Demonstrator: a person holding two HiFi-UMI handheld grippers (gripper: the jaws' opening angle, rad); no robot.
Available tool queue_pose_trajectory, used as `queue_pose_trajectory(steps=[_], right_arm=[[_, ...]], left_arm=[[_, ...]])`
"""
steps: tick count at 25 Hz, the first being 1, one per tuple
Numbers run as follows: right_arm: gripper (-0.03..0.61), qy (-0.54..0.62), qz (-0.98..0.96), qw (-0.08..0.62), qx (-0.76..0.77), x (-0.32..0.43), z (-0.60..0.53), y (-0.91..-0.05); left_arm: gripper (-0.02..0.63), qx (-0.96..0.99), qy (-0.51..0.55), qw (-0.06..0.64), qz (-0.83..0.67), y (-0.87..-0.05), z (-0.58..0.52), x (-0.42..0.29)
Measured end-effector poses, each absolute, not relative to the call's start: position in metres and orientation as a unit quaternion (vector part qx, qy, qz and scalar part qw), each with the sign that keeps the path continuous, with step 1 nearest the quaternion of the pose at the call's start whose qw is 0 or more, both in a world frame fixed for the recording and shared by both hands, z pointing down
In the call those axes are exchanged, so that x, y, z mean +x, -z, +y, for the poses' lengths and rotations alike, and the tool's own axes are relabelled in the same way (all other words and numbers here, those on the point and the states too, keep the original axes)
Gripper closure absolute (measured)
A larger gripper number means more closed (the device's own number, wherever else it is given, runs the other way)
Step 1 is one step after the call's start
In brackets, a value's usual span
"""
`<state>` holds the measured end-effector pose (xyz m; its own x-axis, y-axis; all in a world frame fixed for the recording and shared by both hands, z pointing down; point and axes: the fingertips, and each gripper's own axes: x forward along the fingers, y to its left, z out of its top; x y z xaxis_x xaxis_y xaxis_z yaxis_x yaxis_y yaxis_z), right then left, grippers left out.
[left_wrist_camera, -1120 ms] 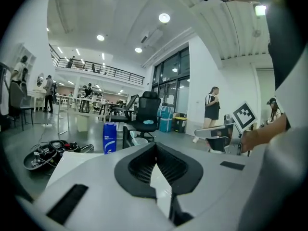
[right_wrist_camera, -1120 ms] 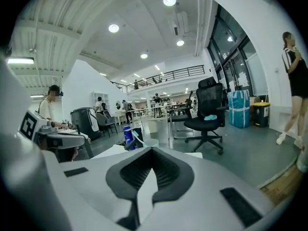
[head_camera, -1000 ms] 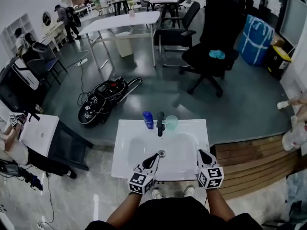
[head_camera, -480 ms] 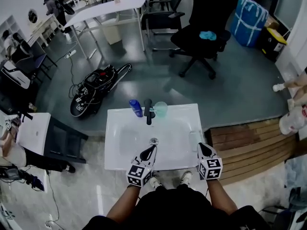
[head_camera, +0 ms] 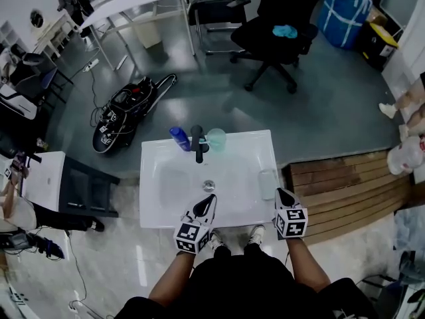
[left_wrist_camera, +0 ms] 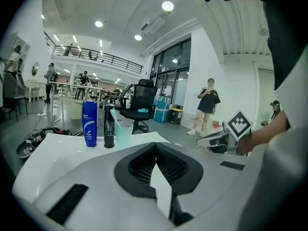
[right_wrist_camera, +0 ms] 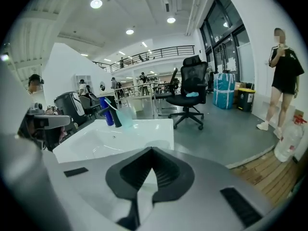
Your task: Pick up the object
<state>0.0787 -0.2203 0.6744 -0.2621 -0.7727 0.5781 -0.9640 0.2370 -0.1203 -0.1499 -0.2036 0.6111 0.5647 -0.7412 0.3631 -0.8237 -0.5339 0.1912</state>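
**Both claws closed and empty at the near rim; object not yet approached**

Sink (head_camera: 154, 208): white basin unit standing free on the grey floor. The person stands square to its near edge, so everything on it lies ahead of both arms.

Left claw (head_camera: 210, 201): over the near rim, tip aimed up the basin towards the drain. In the left gripper view the jaws meet at the tip with nothing between them.

Right claw (head_camera: 281, 193): at the near right corner, well apart from the left one. Its jaws are also together and empty in the right gripper view. Judgement: a ready stance, with both held low and level before a reach.

Candidate objects: all three stand upright in a row on the far rim, clear of the bowl. A blue bottle (head_camera: 178, 138) is left of the black tap (head_camera: 197, 145), and a pale green cup (head_camera: 216, 139) is just right of it.

The task does not say which one is meant. Bottle and cup flank the tap closely, so either needs the jaws opened first and a line that misses the spout.
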Motion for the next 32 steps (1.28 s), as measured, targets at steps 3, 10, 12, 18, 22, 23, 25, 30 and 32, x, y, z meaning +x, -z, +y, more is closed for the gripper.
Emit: queue_pose_trajectory(steps=[3, 10, 12, 18, 22, 23, 25, 30, 32], right_arm=[[0.560, -0.231, -0.753, 0.218, 0.577, 0.086, -0.220, -0.681], [0.504, -0.240, -0.741, 0.272, 0.566, 0.091, -0.220, -0.704], [0.489, -0.246, -0.736, 0.279, 0.566, 0.093, -0.224, -0.709], [0.468, -0.266, -0.725, 0.303, 0.558, 0.096, -0.233, -0.730], [0.468, -0.278, -0.716, 0.320, 0.555, 0.098, -0.237, -0.741], [0.468, -0.282, -0.713, 0.323, 0.554, 0.099, -0.238, -0.744], [0.471, -0.291, -0.709, 0.325, 0.554, 0.100, -0.239, -0.748], [0.505, -0.301, -0.706, 0.329, 0.551, 0.100, -0.244, -0.753], [0.509, -0.304, -0.705, 0.333, 0.547, 0.100, -0.246, -0.755]], left_arm=[[0.600, 0.867, -0.121, 0.173, -0.451, -0.612, -0.205, -0.148], [0.600, 0.866, -0.118, 0.177, -0.453, -0.612, -0.206, -0.143], [0.600, 0.866, -0.117, 0.176, -0.454, -0.611, -0.208, -0.141], [0.600, 0.864, -0.122, 0.180, -0.454, -0.615, -0.205, -0.138], [0.600, 0.861, -0.124, 0.182, -0.458, -0.617, -0.204, -0.139], [0.600, 0.860, -0.124, 0.183, -0.460, -0.617, -0.204, -0.139], [0.600, 0.859, -0.123, 0.184, -0.462, -0.618, -0.205, -0.141], [0.600, 0.856, -0.122, 0.186, -0.466, -0.620, -0.205, -0.142], [0.600, 0.856, -0.121, 0.186, -0.466, -0.618, -0.206, -0.141]])
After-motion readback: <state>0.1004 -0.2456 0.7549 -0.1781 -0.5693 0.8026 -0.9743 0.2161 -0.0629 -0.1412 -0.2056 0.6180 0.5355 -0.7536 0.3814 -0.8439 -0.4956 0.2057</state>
